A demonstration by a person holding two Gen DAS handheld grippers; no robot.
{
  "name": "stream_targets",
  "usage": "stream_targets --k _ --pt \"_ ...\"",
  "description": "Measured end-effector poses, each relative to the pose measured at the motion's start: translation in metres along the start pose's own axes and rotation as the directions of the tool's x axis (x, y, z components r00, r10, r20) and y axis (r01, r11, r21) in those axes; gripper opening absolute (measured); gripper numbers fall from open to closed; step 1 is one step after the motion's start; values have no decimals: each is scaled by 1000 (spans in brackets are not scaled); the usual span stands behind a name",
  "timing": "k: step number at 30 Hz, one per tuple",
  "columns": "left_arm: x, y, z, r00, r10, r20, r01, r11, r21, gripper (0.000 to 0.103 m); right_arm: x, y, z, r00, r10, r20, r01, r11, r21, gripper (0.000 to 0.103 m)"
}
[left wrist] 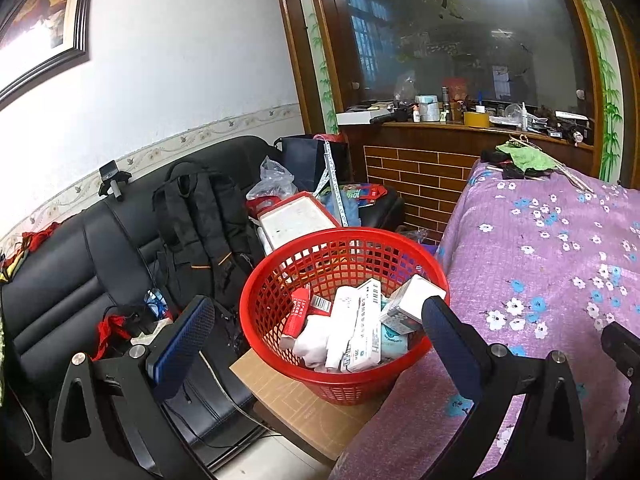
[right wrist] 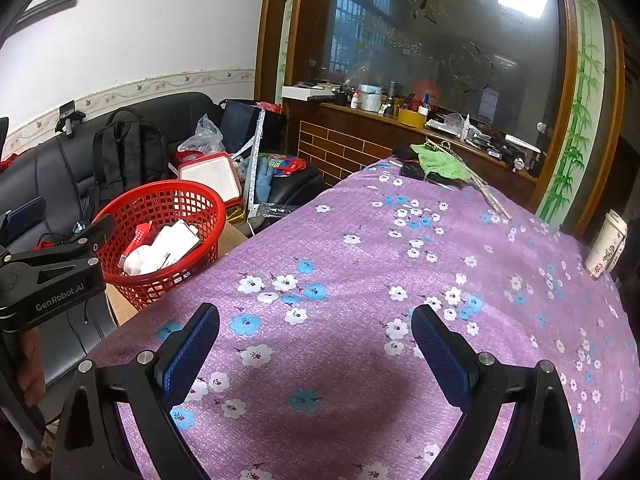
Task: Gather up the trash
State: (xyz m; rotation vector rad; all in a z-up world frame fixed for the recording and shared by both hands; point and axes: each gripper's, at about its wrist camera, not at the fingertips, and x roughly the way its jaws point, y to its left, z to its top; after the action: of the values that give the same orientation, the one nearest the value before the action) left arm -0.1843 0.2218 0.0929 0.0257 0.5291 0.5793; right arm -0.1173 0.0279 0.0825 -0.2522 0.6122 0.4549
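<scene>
A red mesh basket (left wrist: 280,264) stands on a cardboard box beside the table and holds several white and red cartons (left wrist: 352,324). My left gripper (left wrist: 316,316) is open and empty, just in front of the basket's near rim. The basket also shows in the right wrist view (right wrist: 200,216), with the left gripper (right wrist: 56,264) beside it. My right gripper (right wrist: 316,336) is open and empty, low over the purple flowered tablecloth (right wrist: 360,248). A paper cup (right wrist: 606,248) stands at the table's right edge.
A black sofa (left wrist: 68,272) with a black backpack (left wrist: 196,216), bags and a white tray is to the left. A green cloth (right wrist: 440,162) and sticks lie at the table's far end. A cluttered wooden counter (left wrist: 460,124) runs behind under a glass pane.
</scene>
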Motion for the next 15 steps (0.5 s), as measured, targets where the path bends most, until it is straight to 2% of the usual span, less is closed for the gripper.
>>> stream_targets --k 15 --pt "-2 -3 -1 1000 -1 1 1 1000 4 103 -2 -1 -1 1000 -2 -1 2 1000 2 99"
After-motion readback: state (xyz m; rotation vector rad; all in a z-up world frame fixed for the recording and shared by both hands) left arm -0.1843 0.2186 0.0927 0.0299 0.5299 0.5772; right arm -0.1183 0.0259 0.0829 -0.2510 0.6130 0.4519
